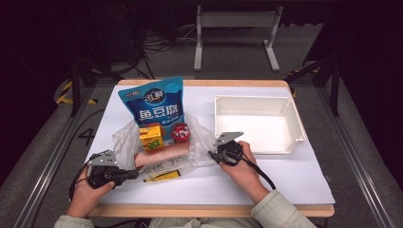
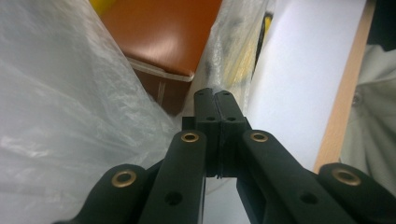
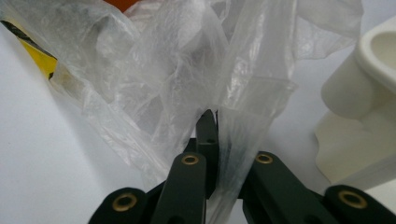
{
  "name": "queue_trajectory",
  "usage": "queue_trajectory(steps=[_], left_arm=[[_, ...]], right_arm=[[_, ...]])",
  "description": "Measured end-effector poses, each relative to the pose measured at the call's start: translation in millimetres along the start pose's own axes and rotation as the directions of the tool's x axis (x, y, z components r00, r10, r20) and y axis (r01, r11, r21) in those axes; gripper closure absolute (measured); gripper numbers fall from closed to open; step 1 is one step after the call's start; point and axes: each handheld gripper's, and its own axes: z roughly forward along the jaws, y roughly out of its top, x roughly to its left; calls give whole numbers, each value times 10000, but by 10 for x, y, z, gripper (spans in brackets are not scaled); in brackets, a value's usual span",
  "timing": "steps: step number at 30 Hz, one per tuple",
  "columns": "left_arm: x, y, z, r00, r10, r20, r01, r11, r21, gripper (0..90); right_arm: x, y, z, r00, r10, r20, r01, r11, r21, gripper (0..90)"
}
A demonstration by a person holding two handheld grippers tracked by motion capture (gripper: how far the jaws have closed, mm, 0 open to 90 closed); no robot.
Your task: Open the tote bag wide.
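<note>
A clear plastic bag (image 1: 197, 142) lies crumpled at mid-table, around a yellow juice carton (image 1: 151, 137), a red round can (image 1: 180, 132) and a long brown-pink packet (image 1: 164, 153). My left gripper (image 1: 132, 174) sits at the bag's lower left edge. Its jaws are shut, with the film (image 2: 60, 93) bunched at the tips (image 2: 215, 93) and the brown packet (image 2: 163, 32) just beyond. At the bag's right edge, my right gripper (image 1: 212, 156) is shut on a fold of the film (image 3: 163, 60), which runs down between the jaws (image 3: 212, 114).
A blue snack pouch (image 1: 157, 100) stands behind the bag. An empty white bin (image 1: 290, 142) rests at the right, close to my right gripper (image 3: 359, 93). A yellow-black label (image 1: 162, 176) lies under the bag's front. The table's wooden front edge (image 1: 214, 210) is near.
</note>
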Motion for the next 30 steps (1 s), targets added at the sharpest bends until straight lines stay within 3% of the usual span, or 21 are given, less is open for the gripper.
queue_trajectory(steps=[4,8,15,18,22,24,30], left_arm=[[39,-39,47,9996,-277,-86,278,9995,162,896],[71,-64,31,9991,-384,-156,384,9993,-36,894],[76,-63,40,9992,-341,-201,342,9994,29,892],[108,-78,11,9982,-514,-300,509,9986,-170,894],[147,-110,-29,9964,-718,-450,706,9971,-285,897],[156,-116,-46,9956,-785,-507,766,9964,-372,897],[154,-122,-61,9948,-804,-620,773,9958,-498,897]], right_arm=[[6,-11,13,9999,-61,132,57,9997,253,889],[-29,-36,10,9997,68,227,-78,9989,454,891],[-50,-100,-26,9996,84,260,-101,9976,682,895],[-99,-141,-44,9990,310,321,-332,9970,700,895],[-81,-143,-26,9993,168,336,-194,9967,790,891],[-84,-146,-24,9994,220,249,-239,9968,762,859],[-94,-100,-102,9995,308,40,-308,9995,32,696]])
